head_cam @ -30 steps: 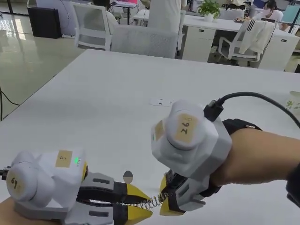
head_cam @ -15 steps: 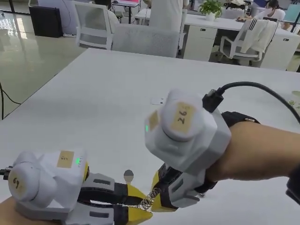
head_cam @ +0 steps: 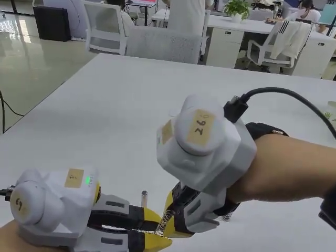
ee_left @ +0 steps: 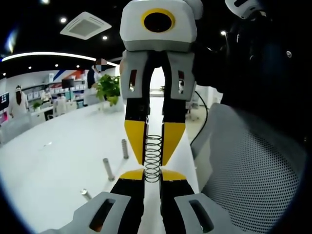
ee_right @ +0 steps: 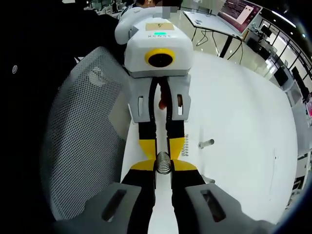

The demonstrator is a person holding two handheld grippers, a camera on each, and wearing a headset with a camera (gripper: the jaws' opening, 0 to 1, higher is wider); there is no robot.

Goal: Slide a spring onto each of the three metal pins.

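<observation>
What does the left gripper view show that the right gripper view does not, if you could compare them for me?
Left gripper view: all three metal pins on the white table, with a potted plant beyond them. Right gripper view: a second spring lying loose on the table near a pin. Shared: the held spring spanning the left gripper and right gripper, which face each other and both look closed on it, plus a mesh chair back.
</observation>
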